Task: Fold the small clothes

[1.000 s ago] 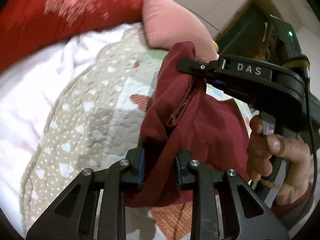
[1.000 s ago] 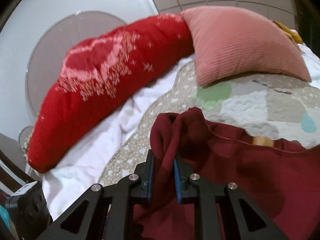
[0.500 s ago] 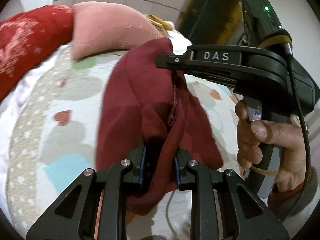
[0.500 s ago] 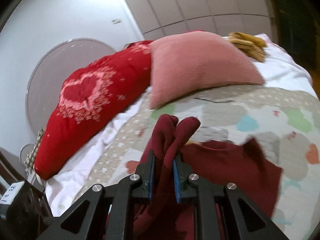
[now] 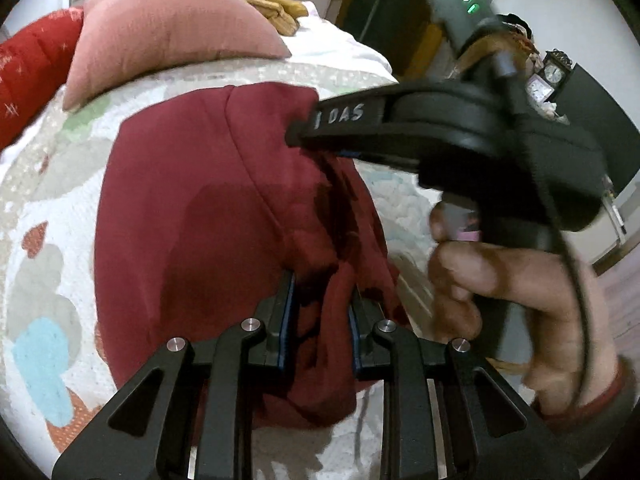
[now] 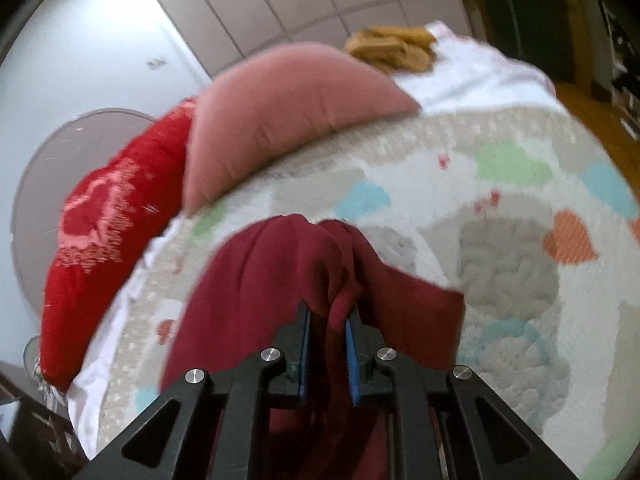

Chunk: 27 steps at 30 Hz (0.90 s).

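A dark red garment (image 5: pixel 192 216) hangs spread between both grippers above a patterned quilt (image 5: pixel 36 184). My left gripper (image 5: pixel 322 300) is shut on a bunched edge of it near the bottom of the left wrist view. My right gripper (image 6: pixel 327 320) is shut on another bunched edge of the garment (image 6: pixel 256 280). In the left wrist view the right gripper's black body marked DAS (image 5: pixel 440 128) reaches in from the right, its tips hidden in the cloth at the garment's upper corner. A hand (image 5: pixel 520 288) holds its grip.
A pink pillow (image 6: pixel 288 112) and a red pillow (image 6: pixel 100 232) lie at the head of the bed. Yellow-brown items (image 6: pixel 392 46) sit on the white sheet (image 6: pixel 480 76) behind them. The quilt (image 6: pixel 520 240) covers the bed; wooden floor (image 6: pixel 600 120) lies beyond its right edge.
Both grippers have lifted and swung the garment toward the middle of the quilt, and it now hangs more spread out. Both stay shut on it.
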Each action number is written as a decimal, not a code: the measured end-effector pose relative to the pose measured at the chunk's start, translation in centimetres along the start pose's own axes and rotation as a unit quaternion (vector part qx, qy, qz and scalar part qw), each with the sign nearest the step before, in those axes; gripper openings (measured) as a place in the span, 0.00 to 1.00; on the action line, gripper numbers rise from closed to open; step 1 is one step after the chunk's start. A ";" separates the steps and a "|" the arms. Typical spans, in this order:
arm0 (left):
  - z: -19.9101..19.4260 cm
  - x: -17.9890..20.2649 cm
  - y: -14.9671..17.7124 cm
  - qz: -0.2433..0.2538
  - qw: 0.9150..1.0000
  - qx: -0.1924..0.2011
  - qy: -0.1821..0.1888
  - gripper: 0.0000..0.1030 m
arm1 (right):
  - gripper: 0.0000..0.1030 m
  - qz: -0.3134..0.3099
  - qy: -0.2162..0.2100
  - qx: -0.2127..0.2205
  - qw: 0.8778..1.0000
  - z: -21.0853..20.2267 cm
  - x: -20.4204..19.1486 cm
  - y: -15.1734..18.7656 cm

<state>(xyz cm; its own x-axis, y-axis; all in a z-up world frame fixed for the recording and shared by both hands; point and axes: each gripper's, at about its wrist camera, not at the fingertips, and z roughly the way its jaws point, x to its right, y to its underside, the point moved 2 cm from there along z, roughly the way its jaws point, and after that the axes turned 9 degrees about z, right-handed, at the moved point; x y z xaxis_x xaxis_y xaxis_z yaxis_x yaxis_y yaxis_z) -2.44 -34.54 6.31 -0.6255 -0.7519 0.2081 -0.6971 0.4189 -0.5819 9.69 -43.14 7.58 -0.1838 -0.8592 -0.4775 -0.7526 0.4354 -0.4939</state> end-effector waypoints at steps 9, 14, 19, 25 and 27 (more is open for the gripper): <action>-8.5 -2.6 3.1 0.024 0.998 0.039 0.041 0.52 | 0.45 0.031 -0.012 0.018 0.999 -5.2 1.7 1.6; -9.0 -7.0 5.0 -0.033 0.999 0.041 0.003 0.52 | 0.53 0.013 -0.046 0.003 0.999 -7.3 0.2 5.4; -6.8 -7.3 6.2 -0.040 0.999 0.012 -0.016 0.52 | 0.60 0.047 -0.034 -0.046 0.997 -4.5 0.3 7.8; -5.8 -6.5 6.6 -0.024 0.999 -0.004 -0.022 0.52 | 0.22 0.064 -0.061 -0.042 0.995 -3.3 0.5 8.5; -6.3 -6.3 6.5 -0.015 1.000 0.004 -0.026 0.52 | 0.20 0.037 -0.058 -0.019 0.997 -5.0 0.1 8.7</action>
<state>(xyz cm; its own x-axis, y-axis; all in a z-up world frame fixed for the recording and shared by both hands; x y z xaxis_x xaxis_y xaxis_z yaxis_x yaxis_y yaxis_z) -5.17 -23.89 6.15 -0.5859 -0.7890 0.1847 -0.7118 0.3921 -0.5828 -0.01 -40.79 6.90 -0.1675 -0.7869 -0.5939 -0.7634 0.4847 -0.4270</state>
